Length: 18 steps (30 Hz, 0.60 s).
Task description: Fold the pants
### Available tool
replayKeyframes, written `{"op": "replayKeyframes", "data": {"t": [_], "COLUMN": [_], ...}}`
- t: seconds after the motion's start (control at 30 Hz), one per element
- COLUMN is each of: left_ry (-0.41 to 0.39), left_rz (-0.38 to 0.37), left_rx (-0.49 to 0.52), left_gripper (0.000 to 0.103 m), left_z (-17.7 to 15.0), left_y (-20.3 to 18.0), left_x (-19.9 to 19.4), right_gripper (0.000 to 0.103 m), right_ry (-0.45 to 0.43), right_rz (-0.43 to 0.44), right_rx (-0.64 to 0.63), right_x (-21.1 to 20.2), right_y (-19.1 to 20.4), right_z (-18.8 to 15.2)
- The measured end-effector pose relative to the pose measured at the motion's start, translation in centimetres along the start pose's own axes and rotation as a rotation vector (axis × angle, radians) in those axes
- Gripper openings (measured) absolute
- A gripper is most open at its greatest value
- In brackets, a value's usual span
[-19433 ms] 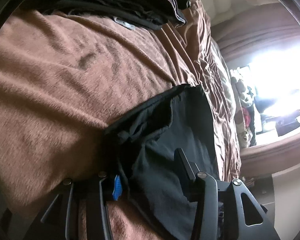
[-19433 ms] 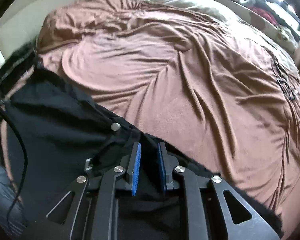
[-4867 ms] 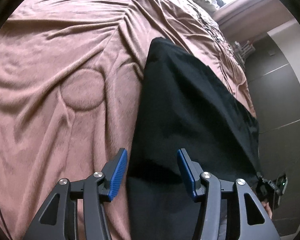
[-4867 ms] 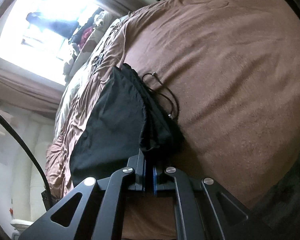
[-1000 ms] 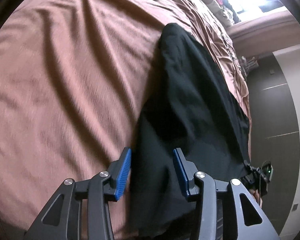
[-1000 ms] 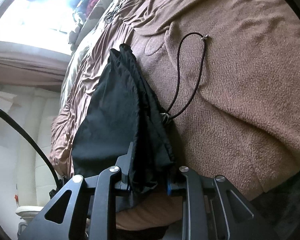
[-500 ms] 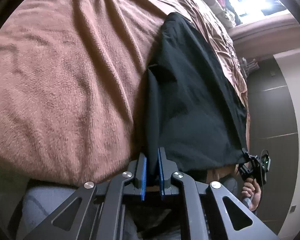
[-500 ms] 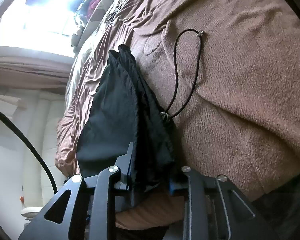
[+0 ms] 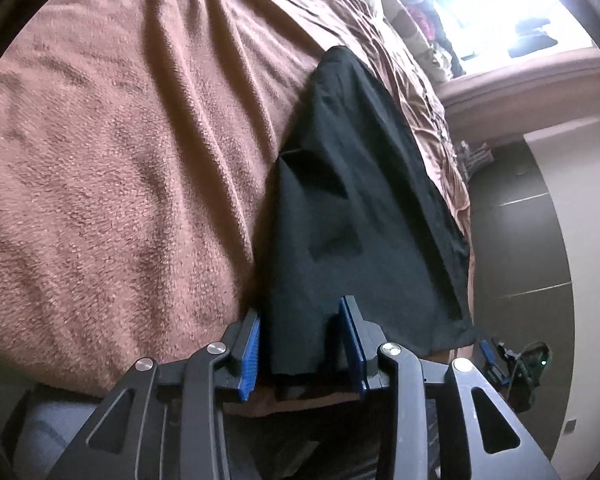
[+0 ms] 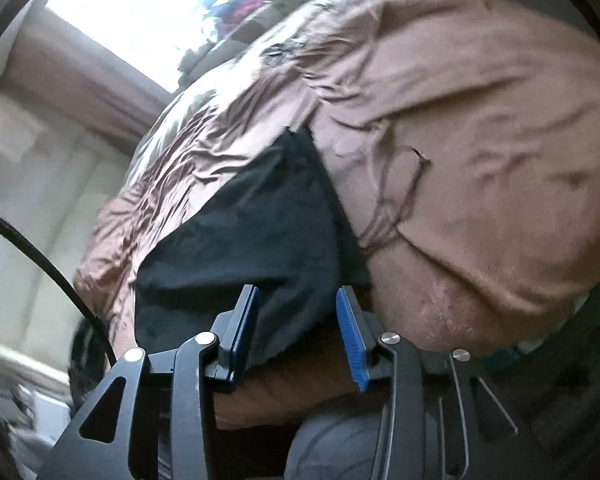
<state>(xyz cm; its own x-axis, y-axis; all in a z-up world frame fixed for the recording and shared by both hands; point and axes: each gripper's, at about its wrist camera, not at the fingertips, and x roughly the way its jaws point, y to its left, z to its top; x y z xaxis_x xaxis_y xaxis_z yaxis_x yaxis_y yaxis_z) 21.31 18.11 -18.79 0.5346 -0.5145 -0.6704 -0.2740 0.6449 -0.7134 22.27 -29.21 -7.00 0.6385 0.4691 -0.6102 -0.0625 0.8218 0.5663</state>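
fingers (image 9: 350, 334): both pairs spread, ungripped | black pants (image 9: 360, 208) on brown blanket (image 9: 120, 152) | bright window (image 10: 152, 12)

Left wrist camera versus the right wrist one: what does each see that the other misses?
Only the left wrist view shows the dark tiled floor beside the bed, and the other gripper's blue pad low at right. Only the right wrist view shows a thin drawstring loop on the blanket and a black cable at left. Both show the black pants on the brown blanket, a bright window, and open fingers straddling the fabric's near edge.
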Motion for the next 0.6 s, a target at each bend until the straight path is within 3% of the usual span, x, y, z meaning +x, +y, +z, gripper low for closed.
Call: {"op": "replayKeyframes", "data": {"t": [0.23,0.33,0.6], "left_ry": [-0.054,-0.076,-0.109], "left_rz": [-0.034,-0.023,-0.046], "left_rx": [0.021,0.02,0.022], "left_gripper": [0.036,0.014,0.009], "left_z": [-0.2,-0.5,-1.3], "left_y": [0.1,0.3,0.4], "left_x": [-0.2,-0.6,-0.9], "right_gripper": [0.038,0.038,0.035], "right_ry": [0.033,0.072,0.202], "right_rz": [0.027,0.047,0.012], "right_rx": [-0.156,-0.212,-0.31], "right_x": [1.9,3.7,11.2], "right_y": [5.5,7.7,12.6], "right_z": [-1.1,-1.6,-1.6]}}
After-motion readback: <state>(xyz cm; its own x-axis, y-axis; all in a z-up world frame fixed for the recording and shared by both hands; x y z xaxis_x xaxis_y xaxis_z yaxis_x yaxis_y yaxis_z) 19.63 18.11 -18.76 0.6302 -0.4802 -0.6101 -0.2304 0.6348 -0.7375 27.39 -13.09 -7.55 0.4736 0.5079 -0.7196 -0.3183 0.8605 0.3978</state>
